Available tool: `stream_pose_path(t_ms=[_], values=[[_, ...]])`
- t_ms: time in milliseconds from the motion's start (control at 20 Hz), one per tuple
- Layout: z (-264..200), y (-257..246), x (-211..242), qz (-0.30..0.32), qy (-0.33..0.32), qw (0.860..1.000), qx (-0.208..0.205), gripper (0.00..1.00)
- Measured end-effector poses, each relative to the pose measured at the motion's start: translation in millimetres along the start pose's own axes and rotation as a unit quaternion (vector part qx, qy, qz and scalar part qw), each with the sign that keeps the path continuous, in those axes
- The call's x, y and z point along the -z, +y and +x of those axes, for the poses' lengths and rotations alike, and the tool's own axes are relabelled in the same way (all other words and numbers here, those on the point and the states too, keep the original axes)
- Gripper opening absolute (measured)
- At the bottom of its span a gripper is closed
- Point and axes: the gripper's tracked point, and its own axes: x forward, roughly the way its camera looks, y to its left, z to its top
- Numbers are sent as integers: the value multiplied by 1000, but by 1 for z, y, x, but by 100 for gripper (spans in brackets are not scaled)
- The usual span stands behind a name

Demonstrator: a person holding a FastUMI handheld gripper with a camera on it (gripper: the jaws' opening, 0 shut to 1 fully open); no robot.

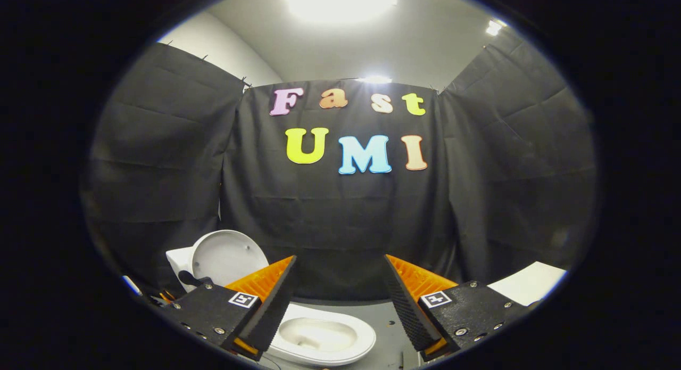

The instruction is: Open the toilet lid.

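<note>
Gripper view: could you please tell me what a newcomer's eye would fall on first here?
The gripper fills the foreground, its two fingers spread wide apart and holding nothing. Below and between them sits the white toilet bowl with its seat down and the opening exposed. Beyond the left finger, the toilet lid stands raised against the black cloth wall, under a bright ceiling light.

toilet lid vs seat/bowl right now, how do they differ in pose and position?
The toilet lid stands raised, its pale underside facing the camera; the seat and bowl lie flat, open upward. The lid sits behind the left finger; the bowl lies below, between the fingers of the open gripper, which holds nothing. Both are white and rounded.
</note>
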Motion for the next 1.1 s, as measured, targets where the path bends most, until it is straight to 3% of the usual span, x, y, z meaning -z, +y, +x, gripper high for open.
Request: stream_pose_path(t_ms=[200, 350, 700, 950, 1100], values=[[-21, -37, 21, -21, 12, 1000, 15, 95], [-41, -33, 34, 2, 4, 1000, -12, 95], [-64, -36, 37, 16, 9, 1000, 13, 95], [-80, -8, 28, 1, 13, 1000, -17, 95], [-85, 21, 16, -19, 6, 998, -59, 95]])
